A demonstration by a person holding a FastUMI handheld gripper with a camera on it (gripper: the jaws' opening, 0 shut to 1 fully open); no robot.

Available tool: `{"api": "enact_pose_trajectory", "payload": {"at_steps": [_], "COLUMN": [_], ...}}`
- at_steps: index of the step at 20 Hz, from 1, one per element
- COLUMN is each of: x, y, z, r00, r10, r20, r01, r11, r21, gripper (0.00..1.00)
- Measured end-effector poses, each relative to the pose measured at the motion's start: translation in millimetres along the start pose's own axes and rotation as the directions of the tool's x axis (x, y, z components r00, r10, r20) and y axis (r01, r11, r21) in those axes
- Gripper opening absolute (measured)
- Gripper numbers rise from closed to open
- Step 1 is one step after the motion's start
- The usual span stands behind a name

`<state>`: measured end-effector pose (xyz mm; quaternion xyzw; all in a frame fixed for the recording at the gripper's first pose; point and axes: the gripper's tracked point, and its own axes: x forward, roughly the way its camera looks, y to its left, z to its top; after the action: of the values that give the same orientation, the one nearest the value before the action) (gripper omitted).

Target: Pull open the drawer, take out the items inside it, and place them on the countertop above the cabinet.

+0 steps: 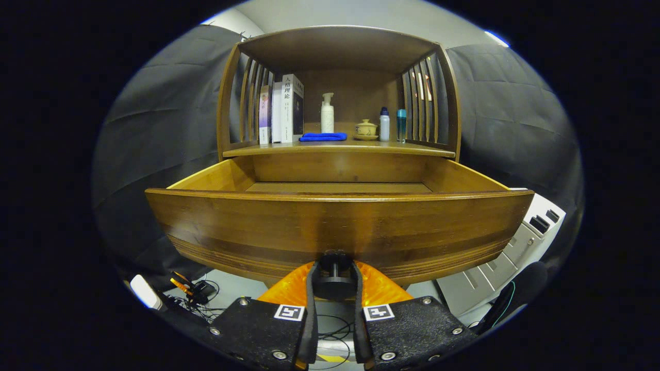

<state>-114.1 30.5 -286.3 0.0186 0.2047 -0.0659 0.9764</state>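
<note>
**Drawer pulled out, knob held in the fingers**

In the gripper view, the gripper was closed on the black knob at the middle of the drawer front; both fingers pressed its sides. The drawer stood far out from the cabinet, near the camera. From this low angle its inside looked bare, but the near part of the floor was hidden. On the countertop beyond stood books, a blue cloth, a pump bottle, a lidded cup and two small bottles.

The opening step seemed finished. Next, the fingers should release the knob and rise to look into the drawer.
</note>
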Motion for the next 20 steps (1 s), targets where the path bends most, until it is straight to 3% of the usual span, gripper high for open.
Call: {"api": "enact_pose_trajectory", "payload": {"at_steps": [10, 12, 16, 18, 20], "x": [-14, -18, -36, -48, -57], "y": [6, 9, 22, 11, 0], "z": [-9, -7, 21, 46, 77], "r00": [1.000, 0.999, 0.995, 0.995, 0.991], "r10": [0.019, 0.033, 0.094, 0.060, 0.017], "r20": [-0.021, -0.016, 0.038, 0.081, 0.129], "r01": [-0.019, -0.032, -0.097, -0.067, -0.027], "r11": [1.000, 0.999, 0.991, 0.994, 0.996], "r21": [0.006, 0.022, 0.095, 0.082, 0.079], "gripper": [0.31, 0.40, 0.77, 0.95, 0.95]}}
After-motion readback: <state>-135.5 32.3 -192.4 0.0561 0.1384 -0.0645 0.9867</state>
